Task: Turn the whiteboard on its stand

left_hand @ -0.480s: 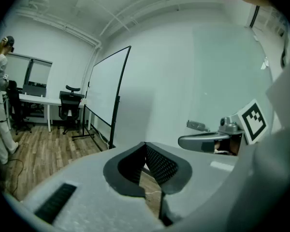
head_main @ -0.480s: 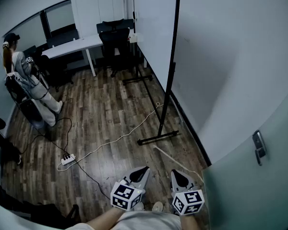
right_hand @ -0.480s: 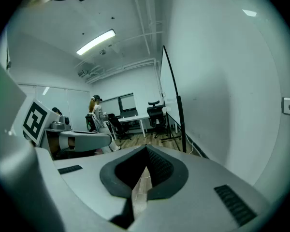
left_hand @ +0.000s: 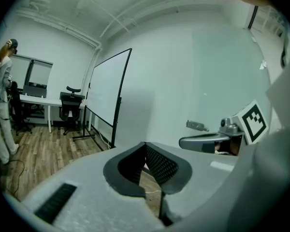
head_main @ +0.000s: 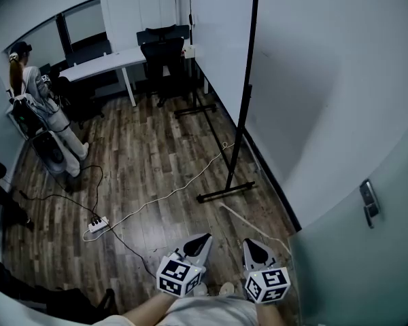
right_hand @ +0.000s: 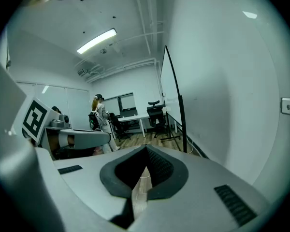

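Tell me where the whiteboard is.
In the head view the whiteboard stands ahead, right of centre, along the right wall, with the desk to its left.

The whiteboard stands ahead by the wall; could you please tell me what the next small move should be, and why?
Probably walk forward toward the near post of the whiteboard, opening the jaws on the way: the left gripper and right gripper sit close to the body, shut and empty, with a stretch of floor in between.

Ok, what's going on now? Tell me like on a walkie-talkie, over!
Left gripper and right gripper shut, empty. Whiteboard ahead by the wall, untouched. White cable lying across the floor on the way.
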Motion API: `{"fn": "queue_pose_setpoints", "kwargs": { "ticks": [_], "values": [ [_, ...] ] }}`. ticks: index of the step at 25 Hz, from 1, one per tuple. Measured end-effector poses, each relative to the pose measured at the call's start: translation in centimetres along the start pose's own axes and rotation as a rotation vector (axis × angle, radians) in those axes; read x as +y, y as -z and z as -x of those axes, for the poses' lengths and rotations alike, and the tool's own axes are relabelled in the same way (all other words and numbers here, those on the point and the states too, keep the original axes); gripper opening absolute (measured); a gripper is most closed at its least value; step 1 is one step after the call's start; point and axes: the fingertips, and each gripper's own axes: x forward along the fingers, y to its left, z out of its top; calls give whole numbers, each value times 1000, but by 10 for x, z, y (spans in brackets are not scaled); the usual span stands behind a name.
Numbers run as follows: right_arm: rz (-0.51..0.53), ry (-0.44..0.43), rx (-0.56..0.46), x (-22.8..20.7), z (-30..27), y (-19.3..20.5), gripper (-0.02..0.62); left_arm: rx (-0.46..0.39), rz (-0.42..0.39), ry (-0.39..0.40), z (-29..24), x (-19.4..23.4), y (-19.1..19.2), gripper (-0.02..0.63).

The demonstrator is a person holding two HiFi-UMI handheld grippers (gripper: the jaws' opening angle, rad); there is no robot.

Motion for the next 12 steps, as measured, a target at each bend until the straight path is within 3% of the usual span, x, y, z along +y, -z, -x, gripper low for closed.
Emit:
{"fn": "queue_pose_setpoints", "kwargs": {
  "ticks": [12],
  "values": [
    [-41, 34, -70, -5, -13, -2, 5, 18, 6, 31, -11, 14, 5, 11]
  ]
}}
